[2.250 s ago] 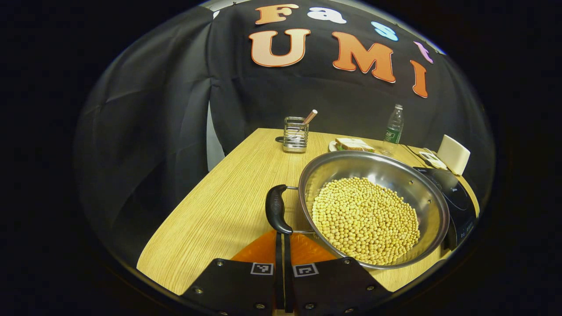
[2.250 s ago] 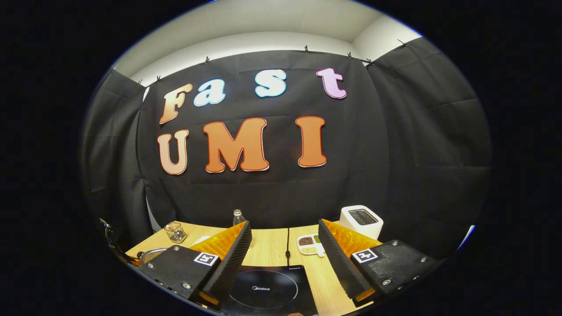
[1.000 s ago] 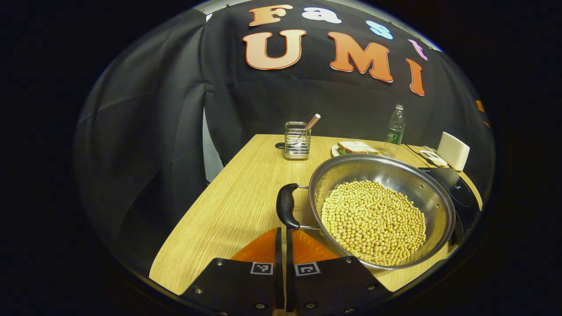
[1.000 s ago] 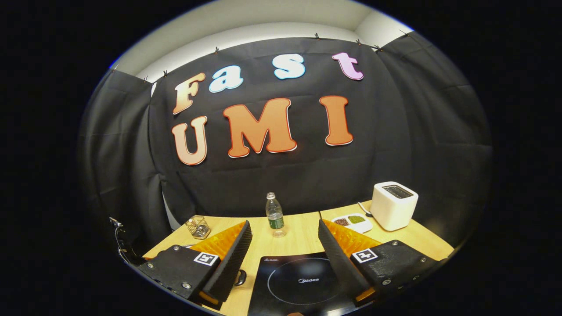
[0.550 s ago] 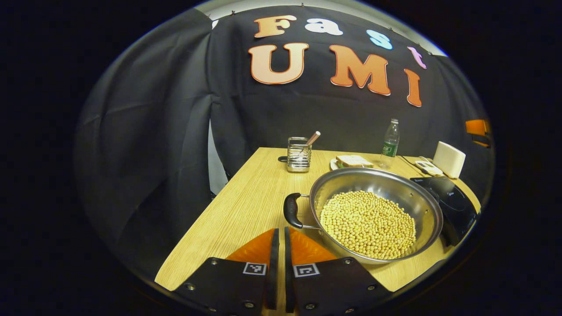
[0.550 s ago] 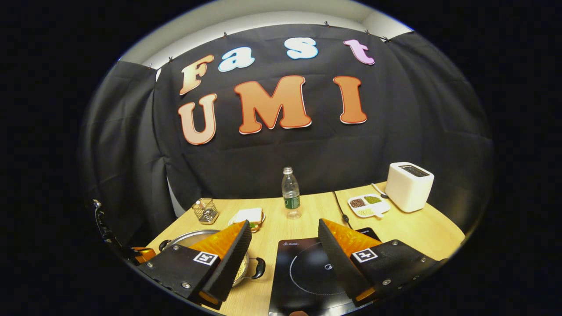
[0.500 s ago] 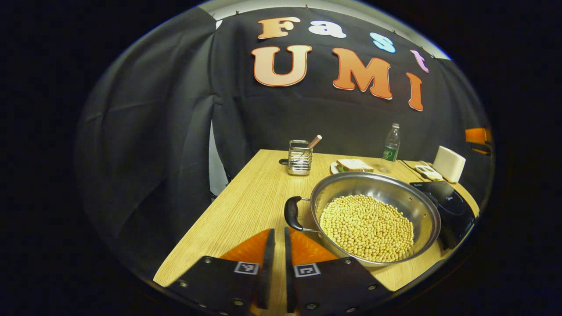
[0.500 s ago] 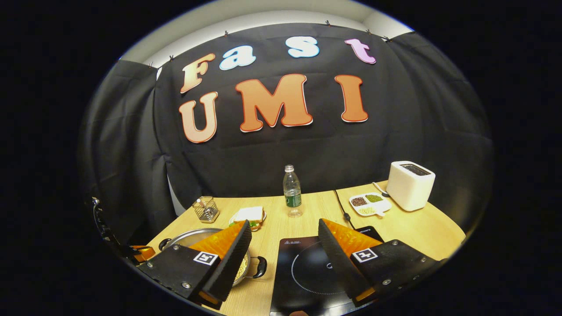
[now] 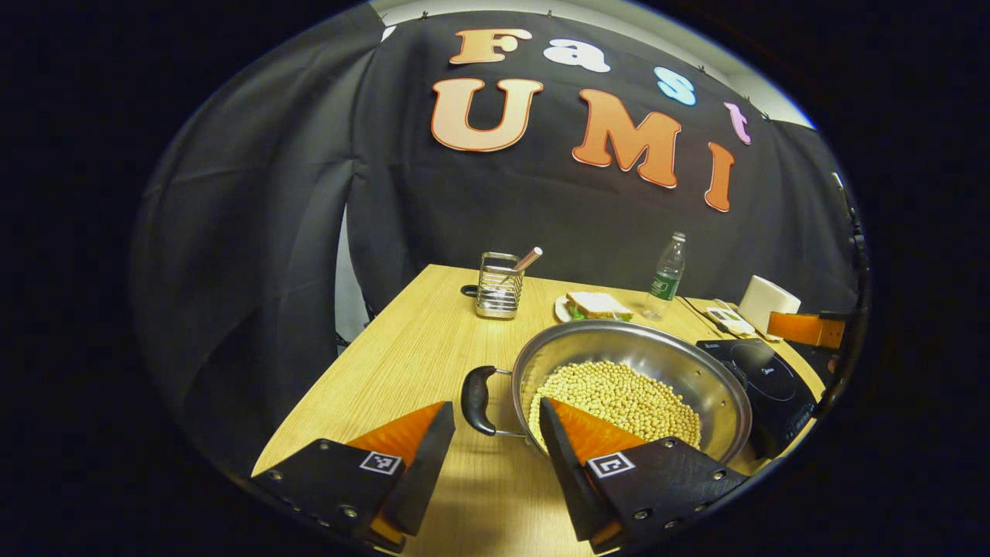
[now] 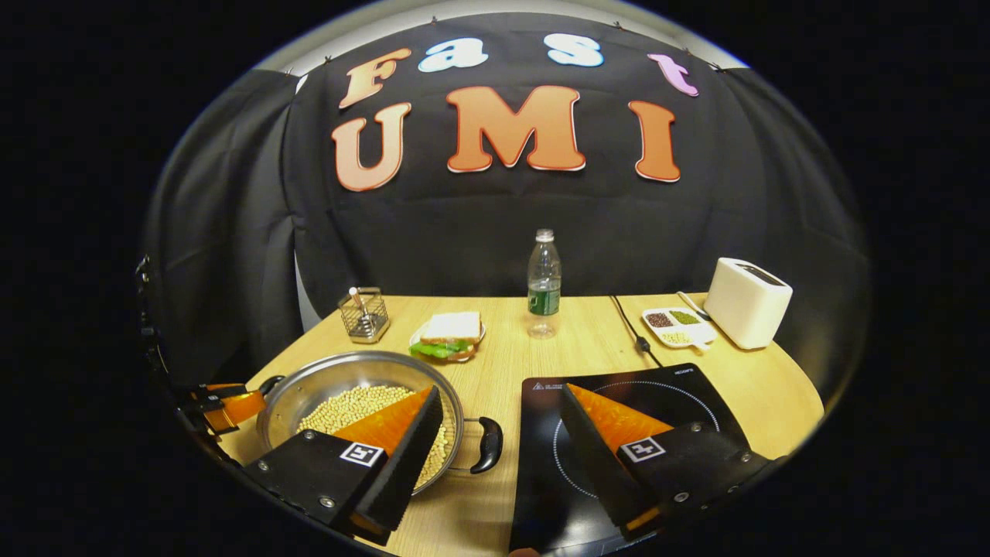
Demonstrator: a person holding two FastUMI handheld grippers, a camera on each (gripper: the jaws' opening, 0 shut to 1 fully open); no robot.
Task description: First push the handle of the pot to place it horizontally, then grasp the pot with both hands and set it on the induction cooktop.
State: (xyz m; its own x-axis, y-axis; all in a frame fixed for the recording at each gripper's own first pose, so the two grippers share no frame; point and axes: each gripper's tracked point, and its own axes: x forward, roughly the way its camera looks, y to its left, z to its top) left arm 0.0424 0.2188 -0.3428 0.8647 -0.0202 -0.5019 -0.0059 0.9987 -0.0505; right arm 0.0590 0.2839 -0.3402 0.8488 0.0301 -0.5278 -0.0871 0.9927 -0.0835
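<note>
Left gripper (image 9: 489, 433) hovering with fingers spread wide, gripping nothing; left handle (image 9: 475, 400) of pot (image 9: 630, 387) lying just ahead, between fingers, long axis crosswise to them. Right gripper (image 10: 501, 445) likewise spread and empty; right handle (image 10: 489, 443) sitting in gap between its fingers. Pot, holding soybeans (image 10: 352, 406), resting on table (image 10: 495, 356) just left of induction cooktop (image 10: 681, 387), not on it. Judgement: each gripper lining up on own handle; straight advance and closing coming next.

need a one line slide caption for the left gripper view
Open left gripper lines up on the near handle of the bean-filled pot, induction cooktop waiting just beyond.
</note>
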